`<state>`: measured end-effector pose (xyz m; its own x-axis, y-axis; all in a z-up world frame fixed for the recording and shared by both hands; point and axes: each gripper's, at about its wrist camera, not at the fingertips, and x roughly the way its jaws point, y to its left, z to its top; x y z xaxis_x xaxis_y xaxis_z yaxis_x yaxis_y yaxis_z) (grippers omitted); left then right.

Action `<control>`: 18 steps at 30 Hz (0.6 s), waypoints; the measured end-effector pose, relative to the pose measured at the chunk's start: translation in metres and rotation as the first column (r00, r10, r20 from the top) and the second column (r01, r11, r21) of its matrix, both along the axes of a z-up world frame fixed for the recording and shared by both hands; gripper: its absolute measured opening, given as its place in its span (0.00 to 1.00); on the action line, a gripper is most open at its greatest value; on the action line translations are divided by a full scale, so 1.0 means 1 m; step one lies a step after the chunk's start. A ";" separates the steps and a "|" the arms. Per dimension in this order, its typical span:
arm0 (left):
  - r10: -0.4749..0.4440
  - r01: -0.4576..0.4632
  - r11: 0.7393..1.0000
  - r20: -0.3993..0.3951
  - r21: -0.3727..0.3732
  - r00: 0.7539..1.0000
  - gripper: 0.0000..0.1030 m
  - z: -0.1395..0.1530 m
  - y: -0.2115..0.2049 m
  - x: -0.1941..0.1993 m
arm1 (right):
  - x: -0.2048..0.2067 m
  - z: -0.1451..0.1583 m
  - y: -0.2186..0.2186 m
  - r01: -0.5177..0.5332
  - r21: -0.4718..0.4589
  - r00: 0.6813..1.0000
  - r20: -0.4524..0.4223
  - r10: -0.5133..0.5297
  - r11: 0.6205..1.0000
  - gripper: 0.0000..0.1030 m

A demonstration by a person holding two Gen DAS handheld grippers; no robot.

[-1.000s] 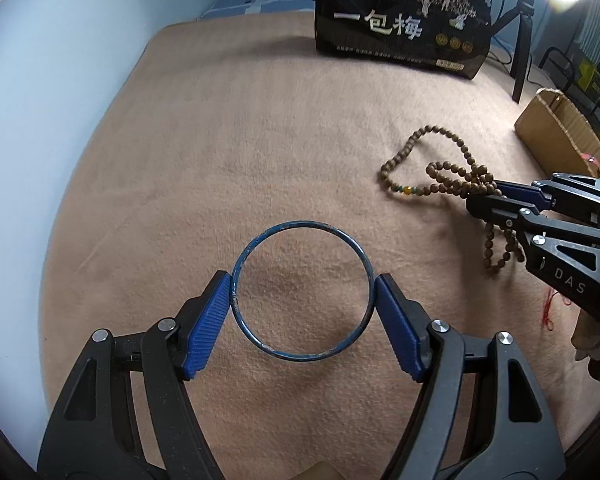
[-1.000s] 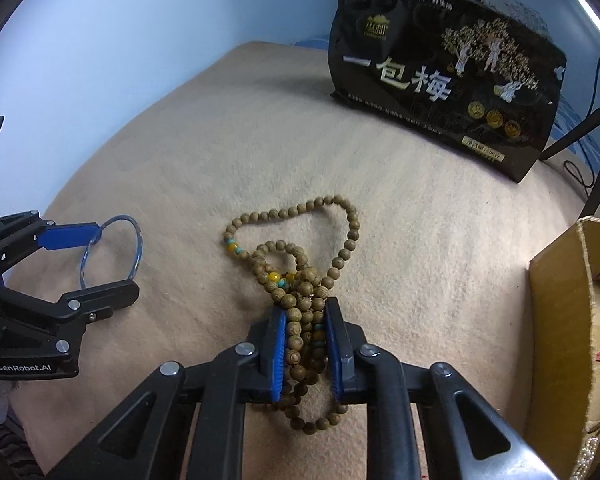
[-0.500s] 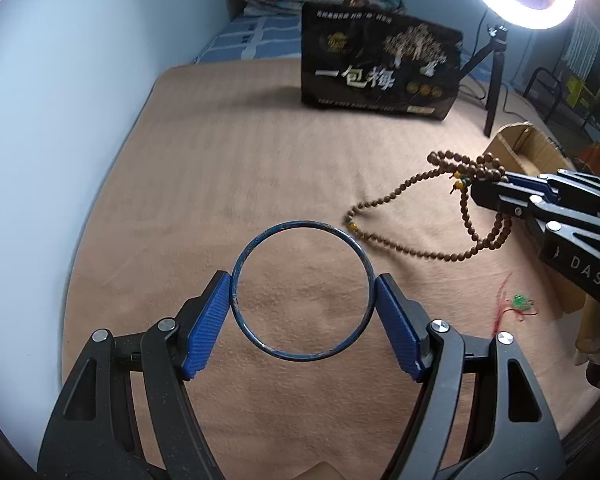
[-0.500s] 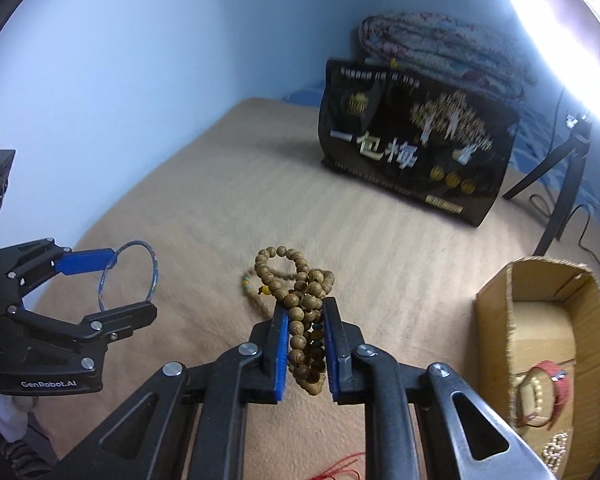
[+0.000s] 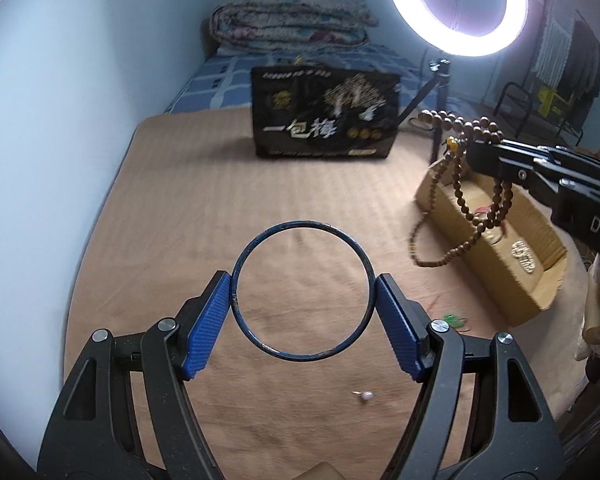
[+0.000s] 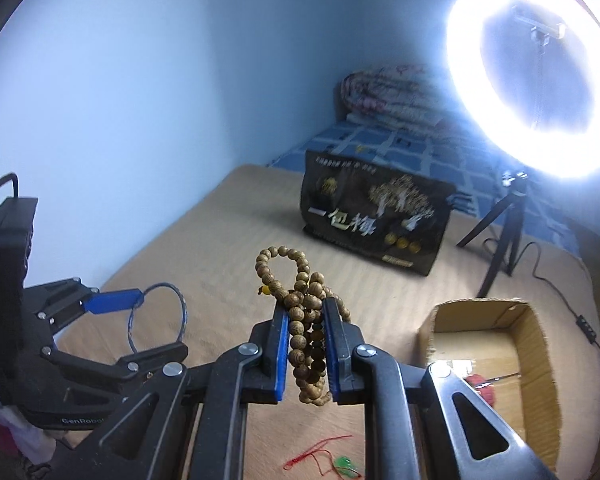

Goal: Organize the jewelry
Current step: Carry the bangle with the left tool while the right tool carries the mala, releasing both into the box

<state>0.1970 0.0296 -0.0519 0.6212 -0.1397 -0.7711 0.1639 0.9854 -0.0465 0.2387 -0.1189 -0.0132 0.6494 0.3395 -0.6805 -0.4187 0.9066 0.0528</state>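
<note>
Left wrist view: the left gripper [image 5: 302, 294] grips a thin dark blue metal bangle [image 5: 301, 291] across its width, one ribbed blue pad pressed against each side of the ring, which is held in the air above a tan blanket [image 5: 188, 208] spread over a bed. To the right, the right gripper [image 5: 470, 152] is raised and clamped on a bunched string of brown wooden prayer beads [image 5: 460, 196], whose loose loops hang down beside and over an open brown cardboard box [image 5: 456, 220]. The box already holds a pale beaded piece and something red. A black printed bag stands upright at the far end of the blanket, with a lit ring light on a small tripod behind it.

Right wrist view: the jaws are close together, squeezing several strands of the beads at once; a loop pokes up above the pads and a short tail hangs below. The box opening lies to the lower right. A red thread with a green charm [image 6: 332, 458] lies on the blanket below.

The beads look light and limp. They will likely swing and slide, so a pinch on the gathered bundle seems safest. The bangle looks stiff, light and smooth. It could twist or pop free, so holding it straight across its widest part seems best.
</note>
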 end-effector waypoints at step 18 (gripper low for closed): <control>-0.154 0.157 0.986 0.062 -0.054 0.986 0.72 0.031 -0.102 -0.016 | -0.024 0.041 -0.105 0.183 -0.002 0.980 0.077 -0.182 0.983 0.13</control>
